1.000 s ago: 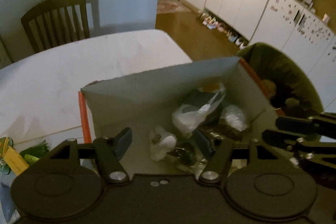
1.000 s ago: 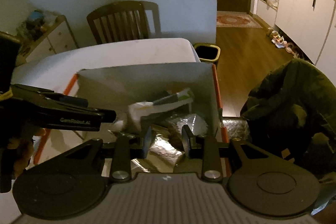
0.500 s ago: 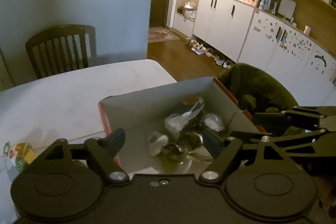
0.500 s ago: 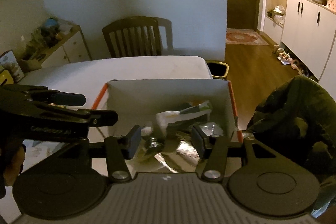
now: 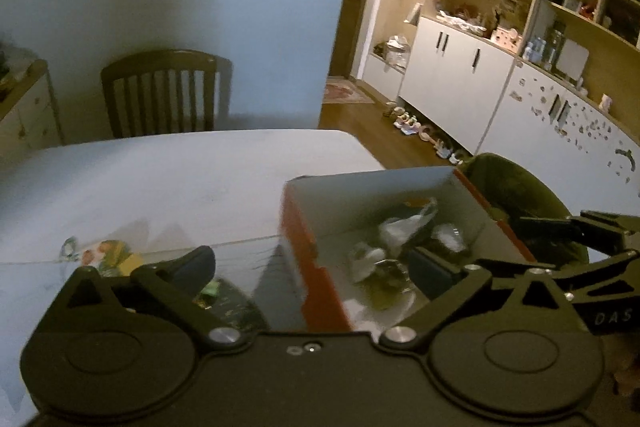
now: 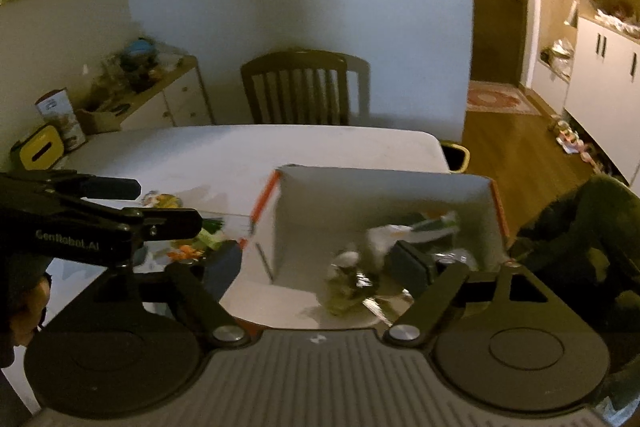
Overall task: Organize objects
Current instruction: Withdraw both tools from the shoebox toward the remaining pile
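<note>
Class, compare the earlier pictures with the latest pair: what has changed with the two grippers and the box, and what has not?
Both grippers have pulled back and up from the box. The left gripper and right gripper are opening, with nothing between their fingers. The bags and wrappers still lie in the box, and the packets remain on the table.

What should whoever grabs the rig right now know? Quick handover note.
Left gripper: opening, nothing between its fingers.
Right gripper: opening, also empty.
Box on the table already holds several wrapped items, including a white bag.
Left: colourful packets lie on the table beside the box, not yet put in.
</note>
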